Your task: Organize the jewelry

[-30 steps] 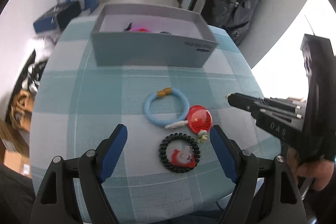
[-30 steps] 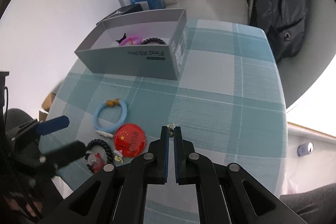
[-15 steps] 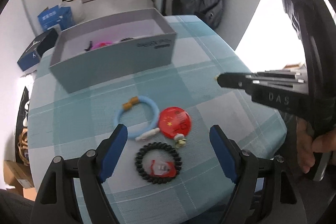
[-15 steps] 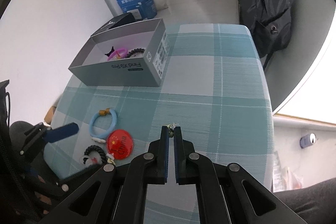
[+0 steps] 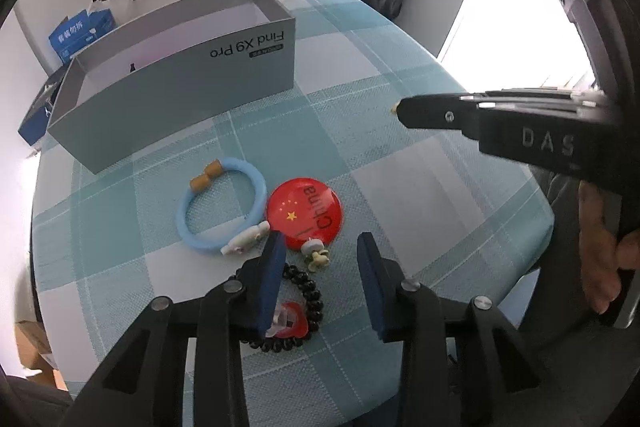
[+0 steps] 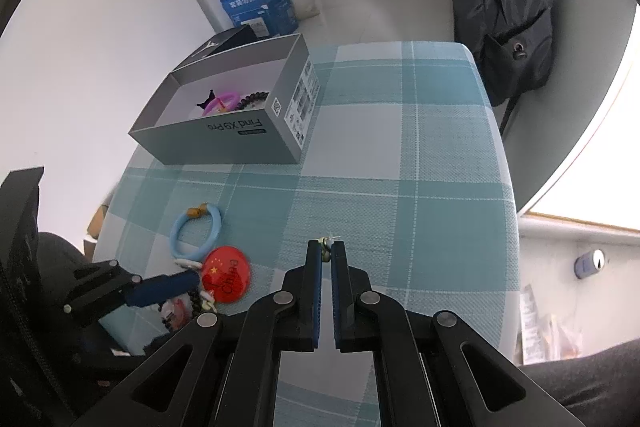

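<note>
Only the right view shows pink bracelet (image 6: 224, 99) inside box (image 6: 224, 143).

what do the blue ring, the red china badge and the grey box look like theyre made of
Blue ring: probably silicone or soft rubber, matte and smooth, with two tan beads.
Red China badge: glossy domed face with bright highlights, likely coated metal or plastic; cannot tell which.
Grey box: thin, flat, matte walls with printed lettering, so most likely cardboard.

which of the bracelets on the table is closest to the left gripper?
The black beaded bracelet with the red charm: the left gripper, open, hangs right above it, one finger overlapping its beads. The light blue ring bracelet with tan beads lies farther out, toward the grey box.
</note>
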